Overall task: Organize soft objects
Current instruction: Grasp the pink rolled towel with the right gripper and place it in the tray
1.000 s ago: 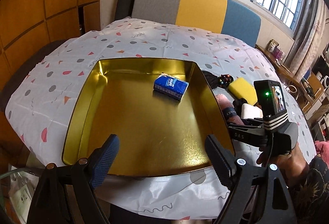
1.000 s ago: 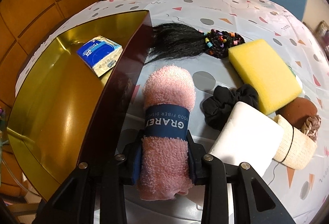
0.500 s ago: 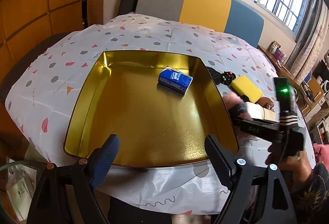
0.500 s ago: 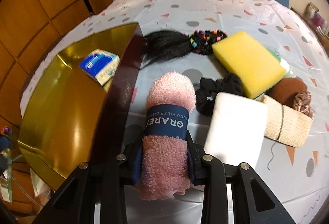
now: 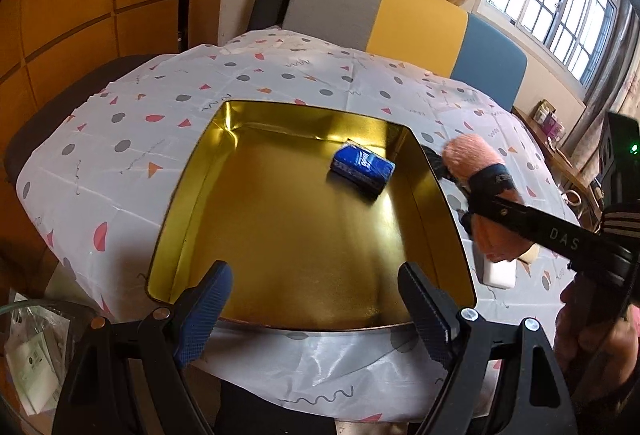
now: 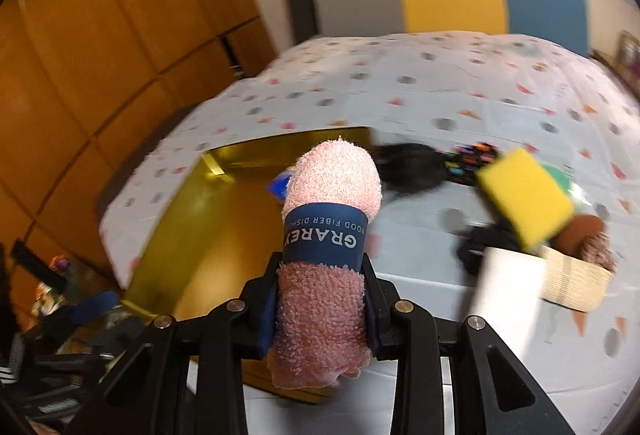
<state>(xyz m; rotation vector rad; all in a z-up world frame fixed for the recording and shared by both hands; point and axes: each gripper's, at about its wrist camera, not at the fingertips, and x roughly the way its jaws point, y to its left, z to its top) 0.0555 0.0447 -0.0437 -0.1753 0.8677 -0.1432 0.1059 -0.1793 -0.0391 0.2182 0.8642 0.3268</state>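
Gold metal fills the middle of the left wrist view: a shallow tray (image 5: 280, 235) on the spotted tablecloth (image 5: 132, 139), with one blue tissue pack (image 5: 362, 167) lying in its upper right part. At the bottom of the frame the left gripper (image 5: 316, 311) hangs over the tray's near edge with its jaws wide apart and nothing between them. At the right edge the right gripper (image 5: 486, 195) comes in with a pink rolled towel (image 5: 472, 159) pinched in its jaws, held clear above the cloth just beside the tray's right wall; a hand (image 5: 592, 335) grips the handle at lower right. In the right wrist view the towel (image 6: 324, 271) fills the centre, clamped at its blue paper band by the closed pads, its fluffy end pointing at the tray (image 6: 208, 227) in the left half of the frame. To the right, on the cloth, lie a yellow sponge (image 6: 524, 199), a dark hairpiece (image 6: 412, 165) with coloured beads, a black scrunchie (image 6: 474, 247), a white block (image 6: 504, 299), a woven beige piece (image 6: 576, 283) and a brown item (image 6: 582, 231). Judging by this, the task is early: one thing is stowed, the towel is on its way, and the rest remain outside the tray.
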